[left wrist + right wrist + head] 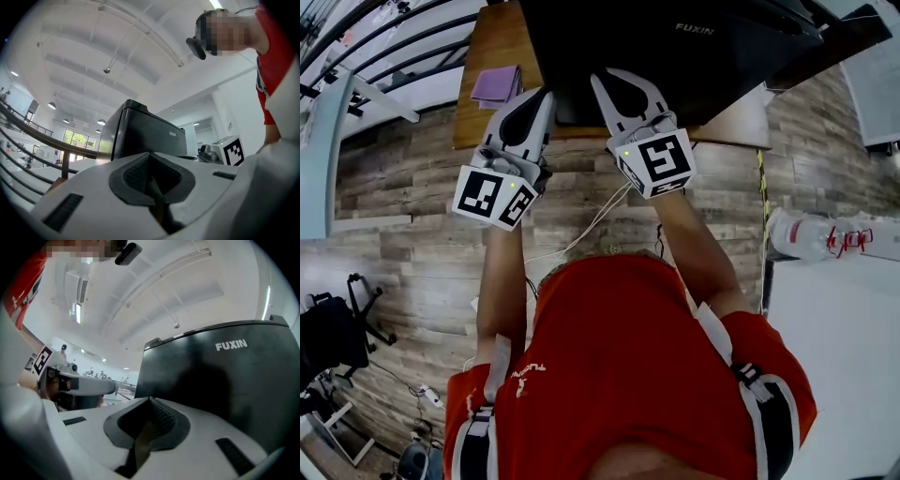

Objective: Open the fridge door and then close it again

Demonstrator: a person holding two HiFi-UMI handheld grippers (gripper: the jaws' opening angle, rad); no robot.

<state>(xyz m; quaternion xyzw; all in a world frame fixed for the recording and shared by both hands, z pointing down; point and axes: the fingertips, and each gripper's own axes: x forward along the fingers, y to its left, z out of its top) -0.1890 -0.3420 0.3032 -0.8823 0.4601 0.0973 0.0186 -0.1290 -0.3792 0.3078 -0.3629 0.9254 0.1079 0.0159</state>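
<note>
Directly ahead of the left gripper and right gripper, both closed empty, stands the fridge.

My head cam looks steeply down over left gripper, right gripper and fridge top. Each gripper view rides behind its own jaws, aimed slightly up; the right one is closest to the fridge. All three share the fridge.
</note>
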